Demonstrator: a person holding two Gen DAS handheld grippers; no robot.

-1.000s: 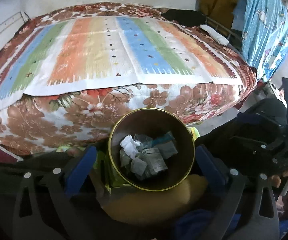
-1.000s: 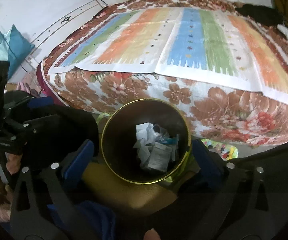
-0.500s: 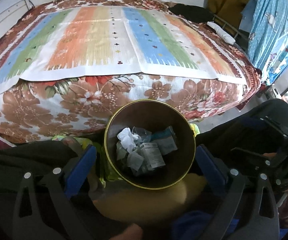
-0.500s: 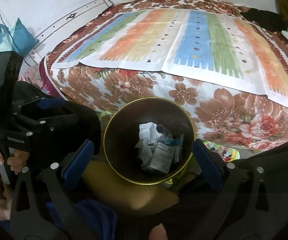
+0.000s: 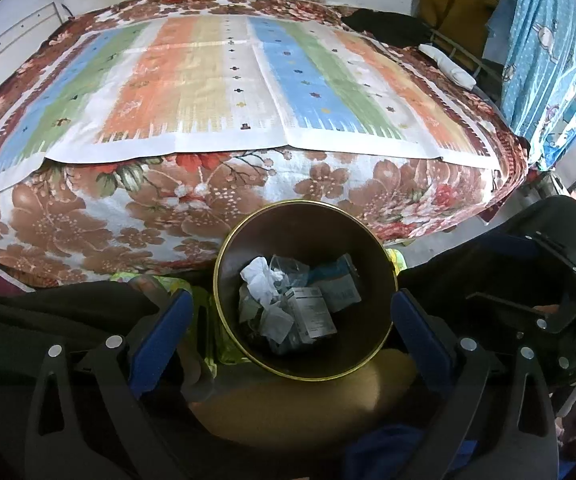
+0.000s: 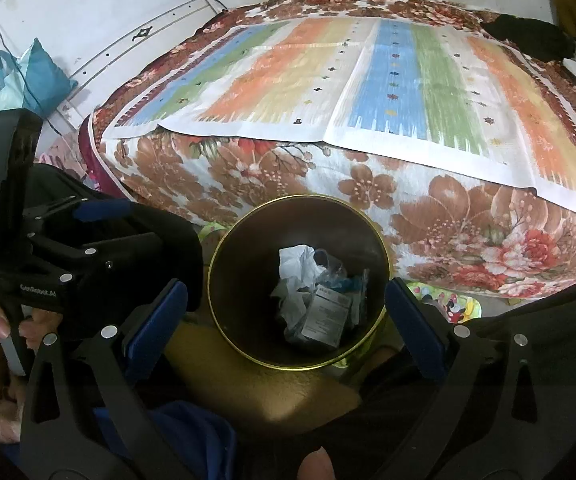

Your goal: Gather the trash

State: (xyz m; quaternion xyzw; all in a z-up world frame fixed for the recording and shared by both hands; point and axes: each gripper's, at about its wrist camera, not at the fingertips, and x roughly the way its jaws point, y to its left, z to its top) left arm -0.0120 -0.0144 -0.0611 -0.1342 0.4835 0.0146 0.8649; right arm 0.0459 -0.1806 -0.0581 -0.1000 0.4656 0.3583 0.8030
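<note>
A round bin with a gold rim (image 5: 224, 308) (image 6: 218, 308) stands on the floor against the bed. Inside lie crumpled white paper (image 5: 260, 276) (image 6: 295, 262), a small printed carton (image 5: 313, 312) (image 6: 325, 314) and clear plastic wrappers. My left gripper (image 5: 291, 316) is open and empty, its blue pads either side of the bin, above it. My right gripper (image 6: 286, 312) is open and empty, also straddling the bin from above. The left gripper's body (image 6: 68, 256) shows at the left of the right wrist view; the right gripper's body (image 5: 527, 280) shows at the right of the left wrist view.
A bed with a floral blanket (image 5: 148, 216) (image 6: 467, 216) and a striped mat (image 5: 228, 88) (image 6: 367, 80) fills the far side. A blue curtain (image 5: 547, 48) hangs at the right. A teal bag (image 6: 28, 76) hangs on the left wall. Colourful wrappers (image 6: 447, 304) lie on the floor beside the bin.
Both cameras have risen and tilted slightly, so the bed sits lower and larger in view. The bin and its contents have not moved. Both grippers stay open.
</note>
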